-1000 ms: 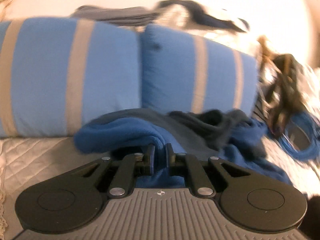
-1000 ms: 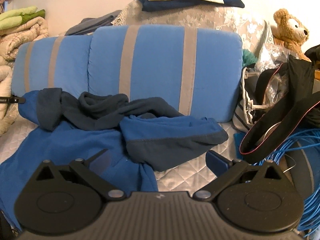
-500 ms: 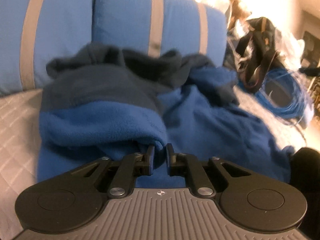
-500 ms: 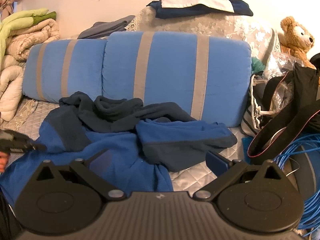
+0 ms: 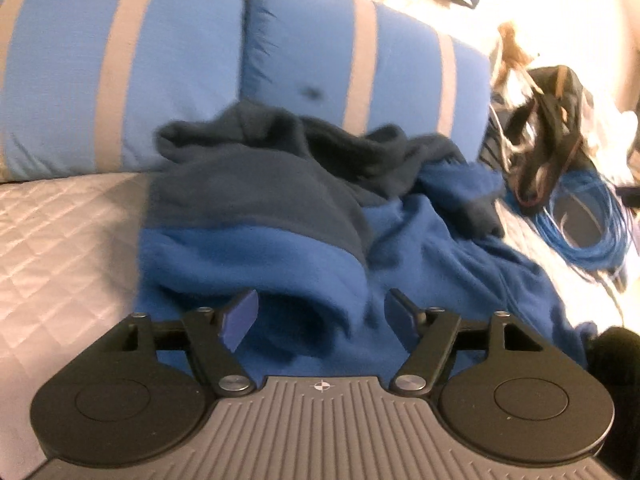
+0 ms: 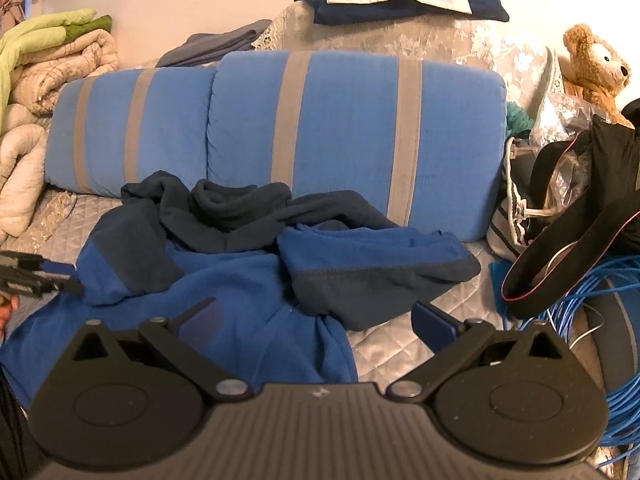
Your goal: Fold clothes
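A blue fleece garment [image 5: 420, 248] with dark navy panels lies crumpled on the quilted grey bedspread [image 5: 60, 240], against two striped blue pillows [image 5: 120, 72]. My left gripper [image 5: 322, 314] hovers low over the garment's left sleeve; its jaws are opening, and a blue fold of the sleeve lies loose between them, untouched by the pads. In the right wrist view the same garment [image 6: 248, 280] spreads out ahead. My right gripper [image 6: 316, 316] stands open above its lower edge, holding nothing. The left gripper [image 6: 52, 278] shows at that view's left edge beside the sleeve.
A coil of blue cable [image 6: 592, 320] and a black strapped bag [image 6: 580, 240] crowd the bed's right side. A teddy bear [image 6: 596, 68] sits behind them. Folded blankets [image 6: 44, 52] pile up at the left, and folded clothes [image 6: 400, 0] rest behind the pillows [image 6: 352, 140].
The left gripper carried the sleeve down onto the bedspread, then let go: its jaws, pinched on the blue fold before, now stand apart. The right gripper stayed open, shifting slightly sideways.
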### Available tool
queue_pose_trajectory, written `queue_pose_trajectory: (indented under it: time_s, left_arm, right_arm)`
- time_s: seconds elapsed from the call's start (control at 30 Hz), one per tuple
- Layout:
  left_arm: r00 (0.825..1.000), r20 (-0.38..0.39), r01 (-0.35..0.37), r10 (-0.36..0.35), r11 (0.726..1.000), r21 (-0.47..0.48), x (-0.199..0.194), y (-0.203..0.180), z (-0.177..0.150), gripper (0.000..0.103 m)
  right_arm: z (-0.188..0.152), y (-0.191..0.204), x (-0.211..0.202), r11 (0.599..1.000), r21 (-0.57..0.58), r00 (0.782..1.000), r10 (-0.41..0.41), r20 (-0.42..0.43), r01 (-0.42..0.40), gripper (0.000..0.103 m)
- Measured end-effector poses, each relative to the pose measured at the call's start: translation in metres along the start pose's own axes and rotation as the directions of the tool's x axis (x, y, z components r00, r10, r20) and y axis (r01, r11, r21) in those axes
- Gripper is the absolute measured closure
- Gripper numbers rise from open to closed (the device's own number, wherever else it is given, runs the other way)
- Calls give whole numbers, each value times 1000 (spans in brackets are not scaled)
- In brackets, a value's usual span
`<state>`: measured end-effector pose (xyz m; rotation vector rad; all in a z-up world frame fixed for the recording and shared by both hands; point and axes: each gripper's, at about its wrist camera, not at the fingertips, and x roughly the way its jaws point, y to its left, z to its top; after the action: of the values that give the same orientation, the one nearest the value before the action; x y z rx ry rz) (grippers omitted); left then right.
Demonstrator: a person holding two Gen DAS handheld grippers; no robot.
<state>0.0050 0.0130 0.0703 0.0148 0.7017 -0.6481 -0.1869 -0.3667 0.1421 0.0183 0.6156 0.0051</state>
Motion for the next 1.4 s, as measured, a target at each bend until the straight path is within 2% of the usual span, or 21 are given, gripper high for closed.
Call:
queue_pose_trajectory:
  time_s: [0.13,0.37,0.57,0.7,0.8,0.9,1.0,1.13,1.17,1.2,1.27,1.33,1.4]
  left_arm:
    - [998,19,-64,65,997,-52,-7,30,13,31]
    - [996,67,-48,64,975,-217,-11,84,21,31]
    - [992,50,-98,114,963,-252,-6,114,20,31]
    - [986,29,-153,163,964,-216,1,125,16,31]
    - [983,-5,-183,184,971,-151,10,128,11,31]
    - [985,-28,-171,170,984,-53,20,124,10,31]
    - [987,-39,-157,157,988,-1,34,118,11,31]
    - [995,-12,-98,97,995,-32,49,117,14,32]
    - [997,-2,-73,73,996,-49,52,118,15,35]
    - [999,9,-48,49,997,-67,54,119,16,43]
    - [1000,18,23,-21,993,-120,59,123,17,53]
    - [996,27,88,-85,981,-175,63,127,18,63]
    - [992,26,125,-122,966,-225,65,130,17,79]
  right_arm:
    - [-2,1,5,1000,15,1000,1,-7,0,0]
    - [-6,5,16,1000,18,999,-2,-36,2,0]
    - [-8,8,20,1000,13,999,0,-54,1,0]
    - [-10,8,23,1000,13,998,-4,-61,5,0]
    - [-12,8,26,1000,18,997,-8,-73,9,0]
    - [-14,8,29,1000,12,996,-16,-88,17,0]
    - [-14,8,32,1000,7,995,-29,-97,30,0]
    - [-14,12,34,999,-6,993,-41,-109,41,0]
    - [-14,13,35,999,-11,993,-41,-112,40,0]
    - [-15,14,35,999,-15,992,-41,-116,40,0]
    - [-15,15,36,999,-22,992,-42,-123,39,0]
    - [-15,17,36,999,-27,991,-42,-127,39,0]
    - [-15,18,37,999,-30,991,-43,-129,40,0]
